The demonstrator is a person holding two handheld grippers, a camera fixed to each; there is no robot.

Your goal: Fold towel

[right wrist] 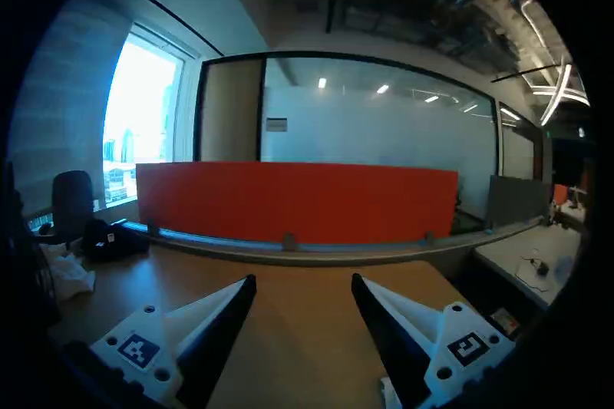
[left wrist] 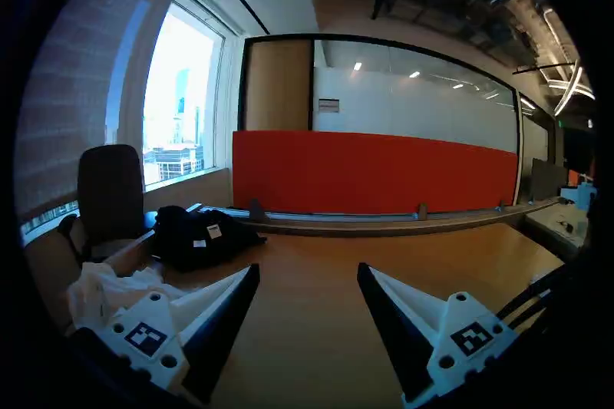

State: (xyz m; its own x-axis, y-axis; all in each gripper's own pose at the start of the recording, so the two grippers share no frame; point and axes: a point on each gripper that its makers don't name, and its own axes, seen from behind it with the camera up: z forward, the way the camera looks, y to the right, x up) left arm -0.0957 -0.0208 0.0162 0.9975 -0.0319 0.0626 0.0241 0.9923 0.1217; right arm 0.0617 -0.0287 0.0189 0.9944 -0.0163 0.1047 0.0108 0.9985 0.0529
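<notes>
Left tool [left wrist: 307, 269], right tool [right wrist: 302, 278]: both held wide, empty, over the surface [left wrist: 307, 332]. Towel [left wrist: 100, 292]: white, crumpled, placed leftward of both, nearest the left tool; long axis not determinable. No obstruction is seen between. Black bundle [left wrist: 199, 236]: set just behind towel. Red partition [left wrist: 368, 171]: noted beyond.

bright window [left wrist: 180, 113] glare at left; fisheye-curved edges, dim ceiling.

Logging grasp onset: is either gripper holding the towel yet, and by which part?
Nothing is held. The left gripper and right gripper are both open above the desk; the white towel lies crumpled, untouched.
</notes>
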